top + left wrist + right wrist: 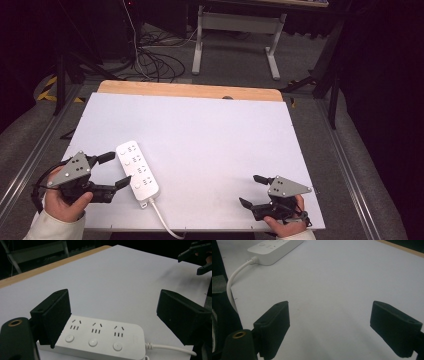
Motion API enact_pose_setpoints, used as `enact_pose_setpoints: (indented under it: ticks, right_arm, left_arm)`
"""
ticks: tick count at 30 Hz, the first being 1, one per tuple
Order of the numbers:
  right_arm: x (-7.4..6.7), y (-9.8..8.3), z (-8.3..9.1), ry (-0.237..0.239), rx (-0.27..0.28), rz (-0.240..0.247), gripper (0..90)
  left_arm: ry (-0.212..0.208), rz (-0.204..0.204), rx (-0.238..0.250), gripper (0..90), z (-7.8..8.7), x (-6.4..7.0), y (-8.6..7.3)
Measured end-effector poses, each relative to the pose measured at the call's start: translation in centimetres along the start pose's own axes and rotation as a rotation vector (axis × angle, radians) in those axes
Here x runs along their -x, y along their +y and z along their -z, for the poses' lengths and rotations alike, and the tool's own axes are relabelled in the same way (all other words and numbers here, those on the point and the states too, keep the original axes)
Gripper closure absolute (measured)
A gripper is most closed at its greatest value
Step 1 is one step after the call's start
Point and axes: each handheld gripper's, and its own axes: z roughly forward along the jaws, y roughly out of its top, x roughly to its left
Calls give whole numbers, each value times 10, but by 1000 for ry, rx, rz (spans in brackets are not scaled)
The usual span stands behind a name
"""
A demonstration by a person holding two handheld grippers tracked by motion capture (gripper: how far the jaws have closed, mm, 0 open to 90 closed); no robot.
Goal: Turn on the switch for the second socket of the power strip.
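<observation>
Left tongs [114,171] gape wide and empty, the strip [137,171] just ahead of the jaws — closing off-centre could skid it across the worktop [215,145]. Right tongs [252,190], also spread empty, sit well apart.

White power strip [137,173] lying on white table [210,145], between spread jaws of left gripper [114,170]; right gripper [252,190] well apart, jaws spread.
</observation>
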Motion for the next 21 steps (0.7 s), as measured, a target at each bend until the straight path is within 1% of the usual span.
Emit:
enact_pose_setpoints:
  ticks: [3, 5, 6, 7, 10, 14, 18, 21]
  right_arm:
    - [0, 0, 0, -1, -1, -1, 167]
    - [0, 0, 0, -2, -1, -1, 167]
    - [0, 0, 0, -1, 0, -2, 167]
    - [0, 0, 0, -1, 3, -3, 167]
    - [0, 0, 0, 0, 3, -3, 167]
    - [1, -1, 0, -1, 1, -4, 167]
    - [1, -1, 0, -3, 3, -7, 167]
    - [2, -1, 0, -5, 4, -7, 167]
  left_arm:
    - [-2, 30, -11, 123, 2, -2, -7]
    - [-4, 44, -36, 118, 3, -4, -11]
    - [-5, 57, -43, 114, 4, -4, -13]
    - [-4, 69, -40, 115, 4, -5, -15]
    - [1, 84, -40, 114, 4, -8, -21]
    - [21, 57, -28, 110, 4, -10, -31]
    - [37, 9, -29, 110, 5, -8, -37]
    - [42, -6, -29, 108, 7, -8, -42]
